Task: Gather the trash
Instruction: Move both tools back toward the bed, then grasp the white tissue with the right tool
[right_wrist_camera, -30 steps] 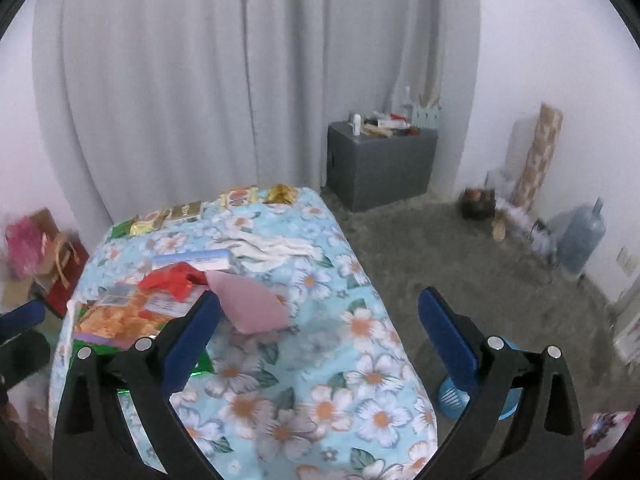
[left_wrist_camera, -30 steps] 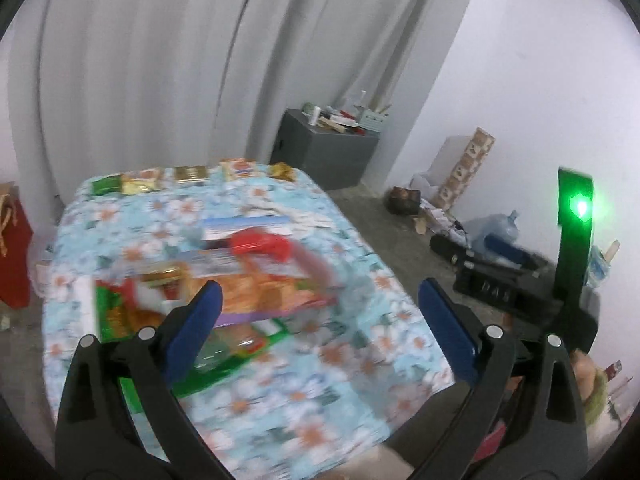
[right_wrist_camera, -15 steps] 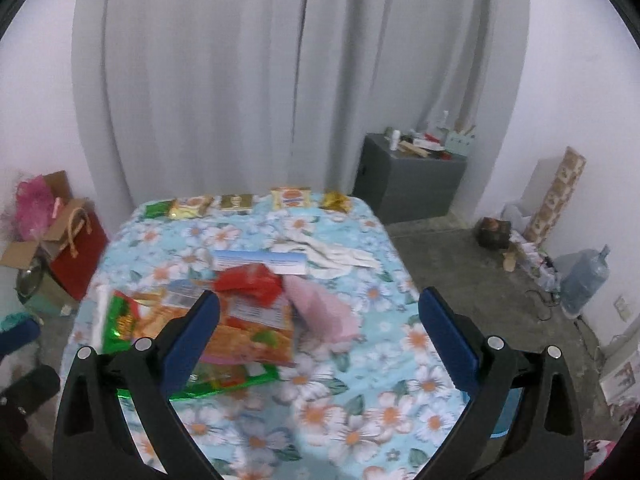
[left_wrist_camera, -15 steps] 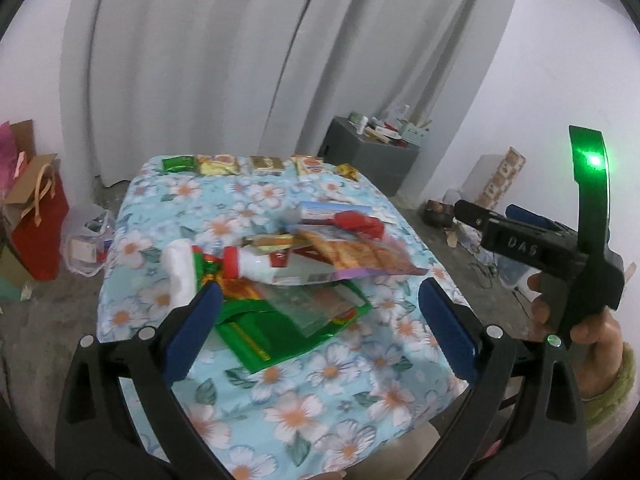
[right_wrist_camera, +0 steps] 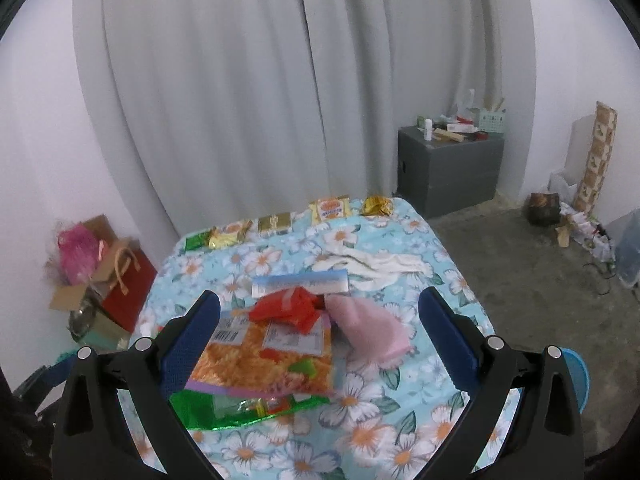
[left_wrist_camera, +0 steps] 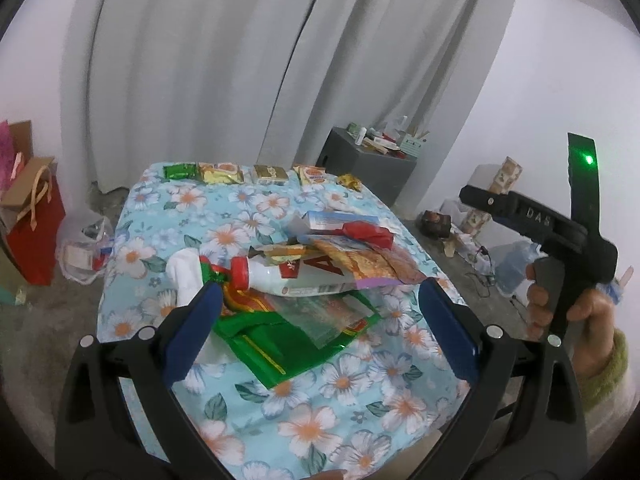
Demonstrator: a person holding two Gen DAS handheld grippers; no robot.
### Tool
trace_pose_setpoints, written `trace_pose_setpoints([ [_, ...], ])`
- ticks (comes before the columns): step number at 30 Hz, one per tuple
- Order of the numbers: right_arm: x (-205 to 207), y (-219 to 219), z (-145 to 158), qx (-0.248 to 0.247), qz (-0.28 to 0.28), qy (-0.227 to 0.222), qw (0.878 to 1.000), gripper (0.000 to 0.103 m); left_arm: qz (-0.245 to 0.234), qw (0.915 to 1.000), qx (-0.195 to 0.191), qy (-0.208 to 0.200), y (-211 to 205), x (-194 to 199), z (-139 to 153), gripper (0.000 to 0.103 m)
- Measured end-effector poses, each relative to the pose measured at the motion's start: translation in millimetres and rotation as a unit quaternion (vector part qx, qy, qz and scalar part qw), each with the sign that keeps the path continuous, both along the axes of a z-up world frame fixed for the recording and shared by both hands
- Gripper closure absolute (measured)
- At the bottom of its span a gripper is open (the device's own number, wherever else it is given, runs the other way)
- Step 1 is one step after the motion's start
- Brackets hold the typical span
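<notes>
A heap of trash lies mid-table on the floral cloth: a green foil bag, a white bottle with a red cap, an orange snack bag, a red wrapper, a blue-white box and a pink cloth. My left gripper is open and empty, above the near side of the heap. My right gripper is open and empty, above the heap. The right gripper's body shows in the left wrist view, held in a hand.
Several snack packets line the table's far edge. White cloth lies behind the heap. A grey cabinet stands at the back right, a red paper bag and a plastic bag on the floor at left, a blue bin at lower right.
Both views have swung left, so the table and the heap now sit centred in them. The blur has gone. Both grippers stay open.
</notes>
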State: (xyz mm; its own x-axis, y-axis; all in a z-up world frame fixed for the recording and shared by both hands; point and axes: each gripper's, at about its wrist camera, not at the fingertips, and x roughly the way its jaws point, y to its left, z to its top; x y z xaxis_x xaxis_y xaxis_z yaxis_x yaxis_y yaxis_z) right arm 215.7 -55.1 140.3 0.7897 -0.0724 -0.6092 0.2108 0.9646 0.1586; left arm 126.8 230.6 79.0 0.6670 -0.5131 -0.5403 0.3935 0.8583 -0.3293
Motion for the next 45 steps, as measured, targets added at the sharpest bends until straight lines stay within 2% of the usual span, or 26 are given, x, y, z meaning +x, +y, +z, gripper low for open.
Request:
trace_pose_setpoints([
  [5,5.8,-28.0,2.0,0.038,0.008,-0.001,0.999,0.006,-0.019,0.9993,-0.031,0.011,4.4,15.0,-4.4,0.009],
  [8,9.2,-48.0,-0.2,0.078,0.016,-0.003,0.997,0.006,-0.022,0.9989,-0.036,0.019,7.3,29.3,-8.8,0.009],
  [12,15.4,-70.6,-14.1,0.12,0.025,0.009,0.992,0.007,-0.018,0.9991,-0.028,0.027,7.5,55.5,-10.5,0.009],
  [19,33.8,-118.8,-43.9,0.201,0.03,0.033,0.979,0.007,-0.024,0.9967,-0.047,0.06,-3.4,109.1,-0.3,0.009],
  [23,46.7,-147.9,-63.9,0.253,0.026,0.046,0.966,0.012,-0.041,0.9941,-0.059,0.081,-19.9,137.3,1.1,0.009],
  [27,61.2,-177.6,-89.9,0.322,0.02,0.063,0.944,0.016,-0.052,0.9875,-0.077,0.128,-35.2,167.0,-8.8,0.009],
  [30,69.8,-189.1,-107.4,0.359,0.018,0.079,0.93,0.02,-0.051,0.9806,-0.084,0.17,-44.3,186.6,-20.7,0.009],
  [33,81.4,-198.2,-126.3,0.391,0.017,0.092,0.916,0.022,-0.049,0.9695,-0.085,0.224,-51.7,207.3,-36.6,0.009],
  [36,91.4,-203.2,-140.4,0.415,0.017,0.102,0.904,0.024,-0.047,0.9519,-0.095,0.288,-57.5,230.1,-53.0,0.011],
  [39,102.6,-207.5,-154.6,0.438,0.015,0.113,0.892,0.026,-0.044,0.9348,-0.114,0.334,-59.9,247.5,-67.2,0.014],
  [40,106.1,-208.3,-159.1,0.445,0.013,0.117,0.888,0.027,-0.041,0.9275,-0.118,0.352,-61.7,254.1,-73.3,0.018],
  [43,114.0,-213.4,-171.2,0.466,0.005,0.125,0.876,0.029,-0.041,0.9092,-0.12,0.397,-70.1,268.8,-89.3,0.025],
  [45,118.7,-216.3,-180.1,0.481,0.0,0.131,0.867,0.03,-0.046,0.9006,-0.12,0.415,-75.9,275.5,-97.7,0.026],
])
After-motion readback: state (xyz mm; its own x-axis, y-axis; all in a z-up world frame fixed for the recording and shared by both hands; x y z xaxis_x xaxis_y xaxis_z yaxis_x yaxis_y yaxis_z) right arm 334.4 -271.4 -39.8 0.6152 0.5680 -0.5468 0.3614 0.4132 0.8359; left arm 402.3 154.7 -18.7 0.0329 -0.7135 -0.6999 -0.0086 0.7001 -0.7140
